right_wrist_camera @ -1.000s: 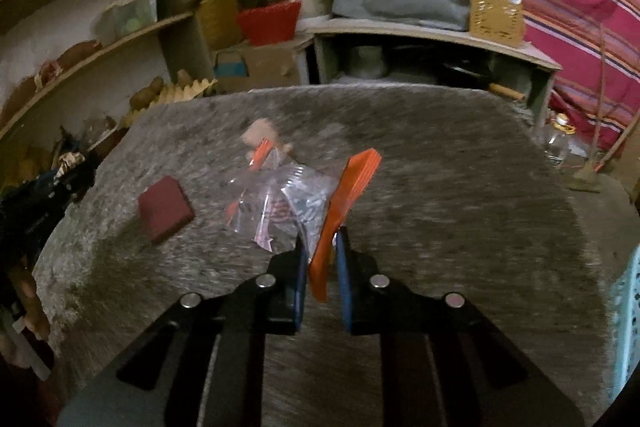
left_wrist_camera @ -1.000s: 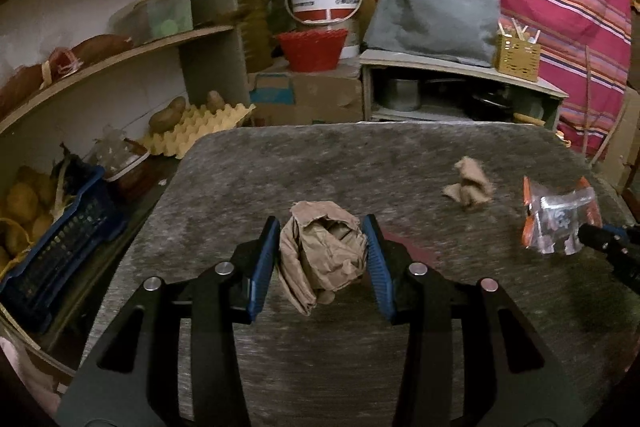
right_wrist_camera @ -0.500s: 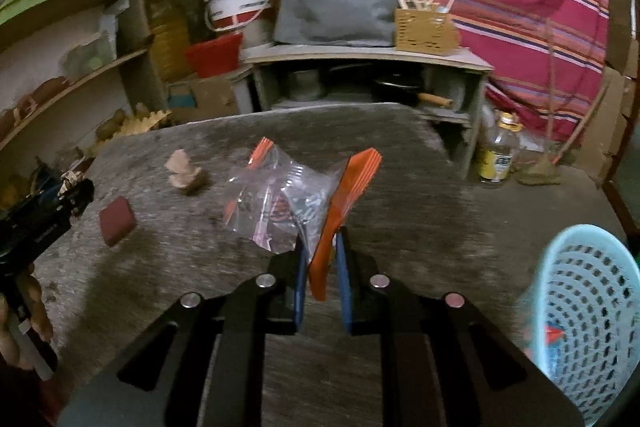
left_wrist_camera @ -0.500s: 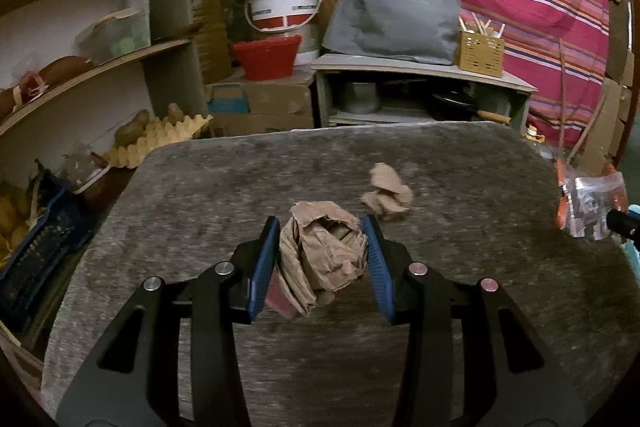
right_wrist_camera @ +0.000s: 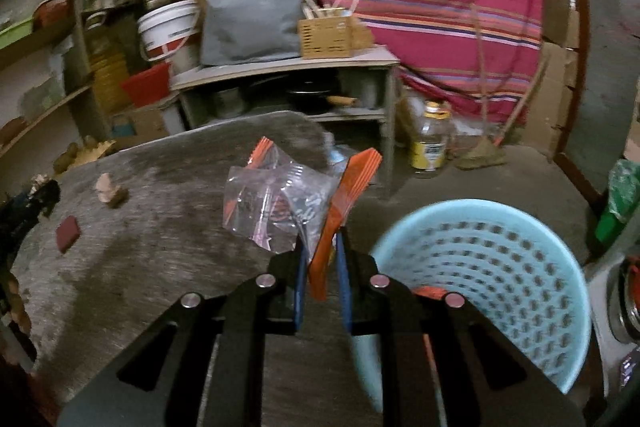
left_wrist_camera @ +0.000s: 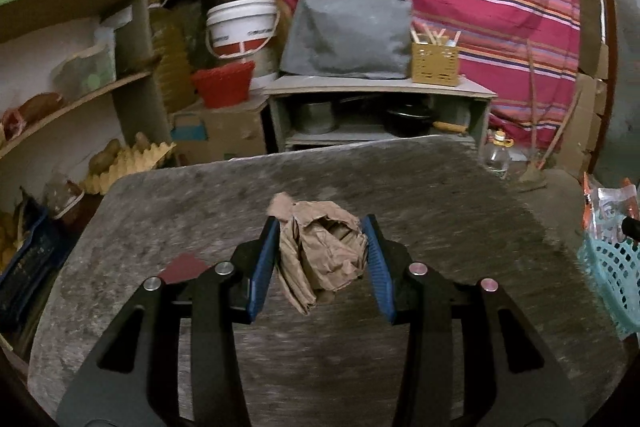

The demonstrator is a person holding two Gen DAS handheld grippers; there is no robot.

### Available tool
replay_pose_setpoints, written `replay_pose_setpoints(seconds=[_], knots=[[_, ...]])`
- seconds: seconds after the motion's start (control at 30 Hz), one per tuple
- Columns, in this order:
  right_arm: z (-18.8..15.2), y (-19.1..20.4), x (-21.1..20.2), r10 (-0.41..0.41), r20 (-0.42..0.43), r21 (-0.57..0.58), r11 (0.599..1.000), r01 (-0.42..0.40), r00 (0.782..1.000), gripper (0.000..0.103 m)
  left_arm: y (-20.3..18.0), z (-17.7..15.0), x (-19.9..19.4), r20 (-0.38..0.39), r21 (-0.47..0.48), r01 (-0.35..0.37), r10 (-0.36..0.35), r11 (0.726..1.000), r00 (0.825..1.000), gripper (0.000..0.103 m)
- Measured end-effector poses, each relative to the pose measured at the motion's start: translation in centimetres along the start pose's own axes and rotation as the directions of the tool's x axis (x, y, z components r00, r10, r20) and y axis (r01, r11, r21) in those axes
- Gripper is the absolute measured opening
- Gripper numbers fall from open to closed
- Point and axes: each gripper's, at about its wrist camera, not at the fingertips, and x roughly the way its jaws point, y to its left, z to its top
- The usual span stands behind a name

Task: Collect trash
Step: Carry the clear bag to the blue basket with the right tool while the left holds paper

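My left gripper (left_wrist_camera: 322,247) is shut on a crumpled brown paper ball (left_wrist_camera: 322,253), held above the grey table (left_wrist_camera: 420,195). My right gripper (right_wrist_camera: 320,247) is shut on a clear plastic wrapper with orange edges (right_wrist_camera: 280,203), carried near the table's right edge. That wrapper (left_wrist_camera: 610,209) also shows at the far right of the left wrist view. A light blue mesh basket (right_wrist_camera: 480,267) stands on the floor just right of the right gripper, and its rim (left_wrist_camera: 612,279) appears in the left wrist view. A small crumpled paper scrap (right_wrist_camera: 110,189) and a dark red square (right_wrist_camera: 67,233) lie on the table.
Shelves with potatoes and an egg tray (left_wrist_camera: 120,163) line the left. Behind the table stands a low cabinet (left_wrist_camera: 380,107) with a grey bag, a white bucket (left_wrist_camera: 242,27) and a red basket. A bottle (right_wrist_camera: 432,143) and a broom stand on the floor by the striped cloth.
Both grippers have swung to the right with their loads still held. The blue basket has come into view beside the right gripper, and the table scraps have slid left in both views.
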Motion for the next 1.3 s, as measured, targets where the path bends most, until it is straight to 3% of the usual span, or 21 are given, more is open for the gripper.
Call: replay_pose_setpoints(seconds=[0.23,0.4,0.97,1.3], knots=[[-0.5,-5.4,-1.2,-0.041,0.010,0.074,0.996,0.040,0.999,0.014,-4.7,0.0,-0.5,0.005,0.040,0.038,-0.038,0.998,0.999,0.042],[-0.9,-7.1,-1.5,-0.038,0.012,0.101,0.994,0.036,0.999,0.014,-6.3,-0.2,-0.4,-0.003,0.061,0.037,-0.037,0.997,0.999,0.042],[-1.1,-6.6,-1.5,-0.030,0.017,0.093,0.995,0.029,0.999,0.014,-4.9,0.0,-0.3,0.007,0.045,0.010,-0.010,0.999,1.000,0.042],[-1.1,-7.5,-1.6,-0.038,0.019,0.096,0.995,0.036,0.999,0.014,-6.2,0.9,-0.9,0.024,0.041,0.026,-0.027,0.999,0.999,0.042]])
